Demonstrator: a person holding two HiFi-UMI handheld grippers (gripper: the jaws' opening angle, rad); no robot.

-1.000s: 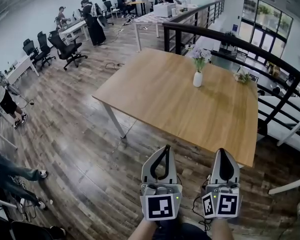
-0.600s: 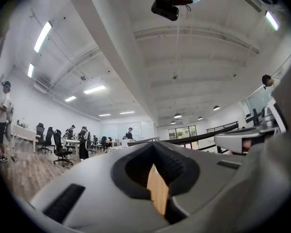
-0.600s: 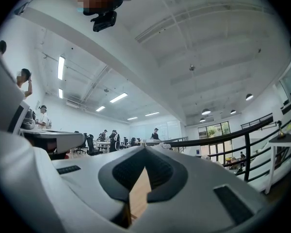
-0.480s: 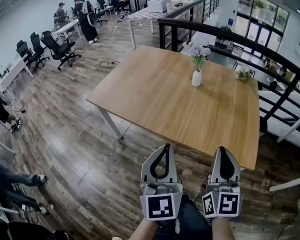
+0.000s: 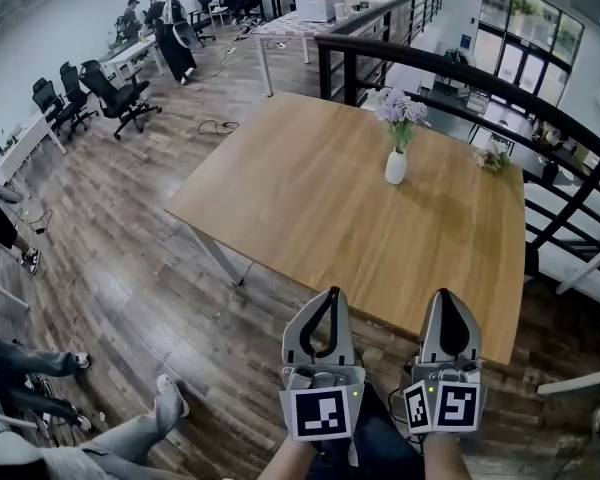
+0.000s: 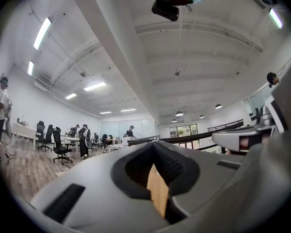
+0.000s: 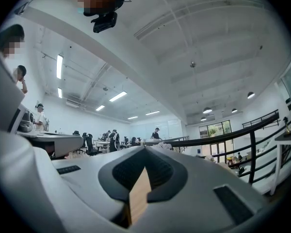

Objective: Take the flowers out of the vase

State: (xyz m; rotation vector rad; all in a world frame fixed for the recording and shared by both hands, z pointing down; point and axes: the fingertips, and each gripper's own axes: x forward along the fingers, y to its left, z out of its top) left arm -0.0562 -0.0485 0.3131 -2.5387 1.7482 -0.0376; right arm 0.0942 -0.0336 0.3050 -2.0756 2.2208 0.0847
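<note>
A small white vase (image 5: 396, 166) stands on the far part of the wooden table (image 5: 310, 198), with pale purple flowers (image 5: 400, 110) upright in it. Both grippers hang low in the head view, short of the table's near edge and well away from the vase. My left gripper (image 5: 326, 296) (image 6: 154, 147) has its fingertips together and holds nothing. My right gripper (image 5: 450, 298) (image 7: 145, 152) is shut and empty as well. In both gripper views only a sliver of the tabletop shows through the jaws; the vase is hidden there.
A black railing (image 5: 460, 73) runs behind and to the right of the table. A small green sprig (image 5: 495, 158) lies at the table's far right. Office chairs (image 5: 120, 93) and people stand far left. A person's leg and shoe (image 5: 165, 398) are on the floor at lower left.
The table and vase have come nearer in the head view. Both grippers keep their place in the picture, still shut. A leg and shoe have appeared at lower left.
</note>
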